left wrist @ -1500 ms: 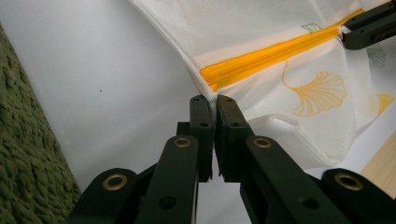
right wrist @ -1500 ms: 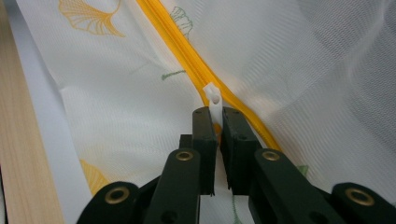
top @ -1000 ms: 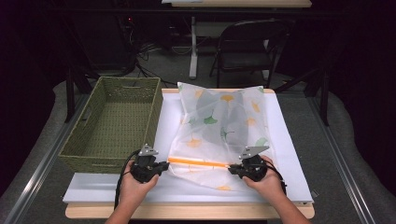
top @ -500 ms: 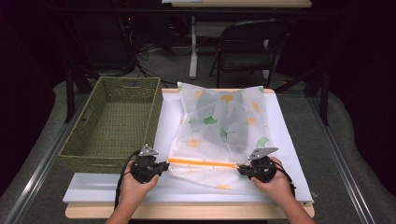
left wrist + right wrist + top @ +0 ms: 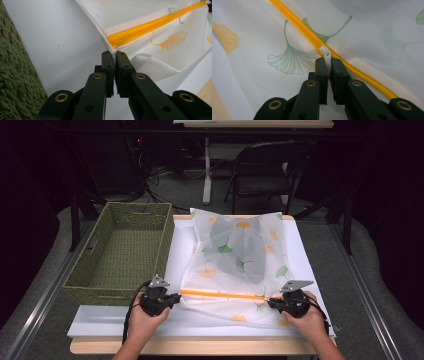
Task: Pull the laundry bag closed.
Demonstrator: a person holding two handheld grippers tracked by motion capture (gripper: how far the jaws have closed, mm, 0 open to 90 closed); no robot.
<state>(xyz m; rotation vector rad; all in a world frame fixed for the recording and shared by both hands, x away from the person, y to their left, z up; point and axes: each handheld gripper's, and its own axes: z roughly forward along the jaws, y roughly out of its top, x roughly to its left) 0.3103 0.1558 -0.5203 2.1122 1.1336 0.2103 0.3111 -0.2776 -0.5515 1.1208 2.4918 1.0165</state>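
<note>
A white mesh bag printed with ginkgo leaves lies on the white mat, with something dark grey showing through it. An orange zipper runs across its near end. My left gripper is shut on the bag's corner at the zipper's left end. My right gripper is at the zipper's right part, shut on the small white zipper pull, which sticks out above the closed jaws beside the orange teeth.
A green woven basket stands empty on the left, its side close to my left gripper. The table's wooden front edge runs just before the hands. A dark folding chair stands beyond the table.
My right gripper has slid to the right along the zipper with the pull in its jaws, so more orange zipper lies between the two grippers. The left gripper has stayed put.
</note>
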